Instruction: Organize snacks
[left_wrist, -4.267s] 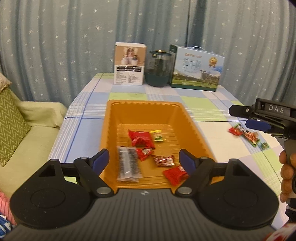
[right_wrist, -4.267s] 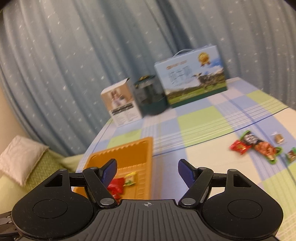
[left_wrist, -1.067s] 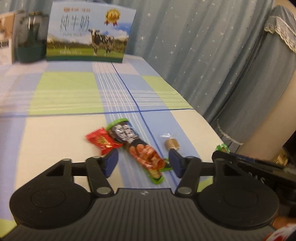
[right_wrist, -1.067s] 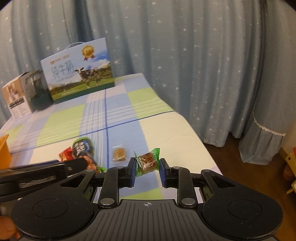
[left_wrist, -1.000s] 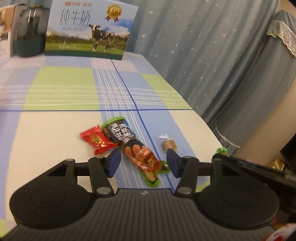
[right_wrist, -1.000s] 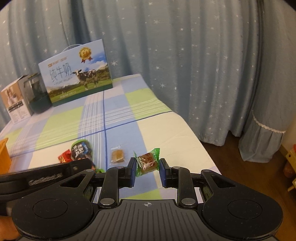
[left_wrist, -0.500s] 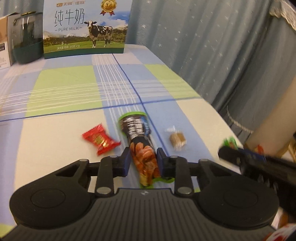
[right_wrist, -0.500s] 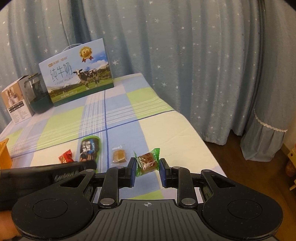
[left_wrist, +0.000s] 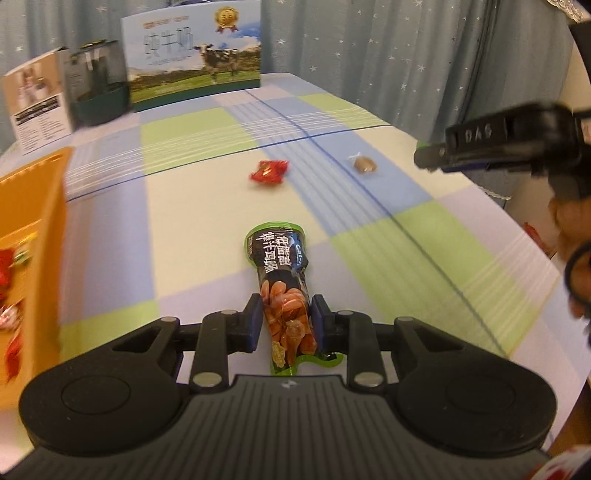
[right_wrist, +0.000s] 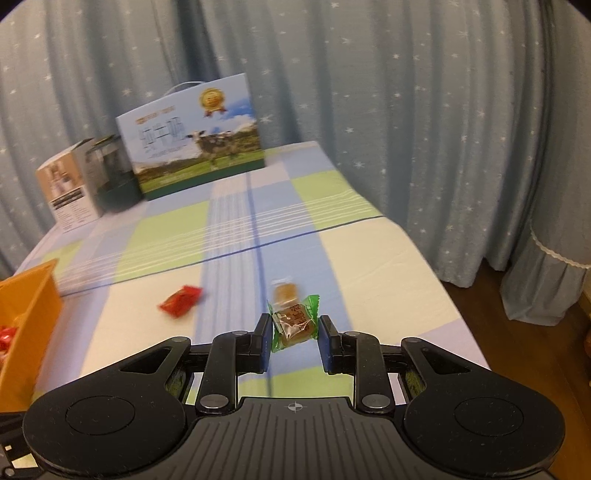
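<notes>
Two hand-held grippers (left_wrist: 286, 326) (right_wrist: 294, 341), snacks (left_wrist: 282, 291) (right_wrist: 293, 321) clamped.

Orange tray (left_wrist: 33, 206), red candy (left_wrist: 269, 171), green-edged black snack pack (left_wrist: 280, 273), blue-green checked tablecloth (right_wrist: 332, 206), star-dotted blue curtain (right_wrist: 406, 92)

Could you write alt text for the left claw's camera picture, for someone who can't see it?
The left claw grips a long shrimp snack packet above a checked tablecloth. A red candy and a small brown sweet lie further off, and an orange bin sits at left.

Milk box (left_wrist: 192, 51), dark jar (left_wrist: 98, 88), curtain (right_wrist: 406, 110) behind.
</notes>
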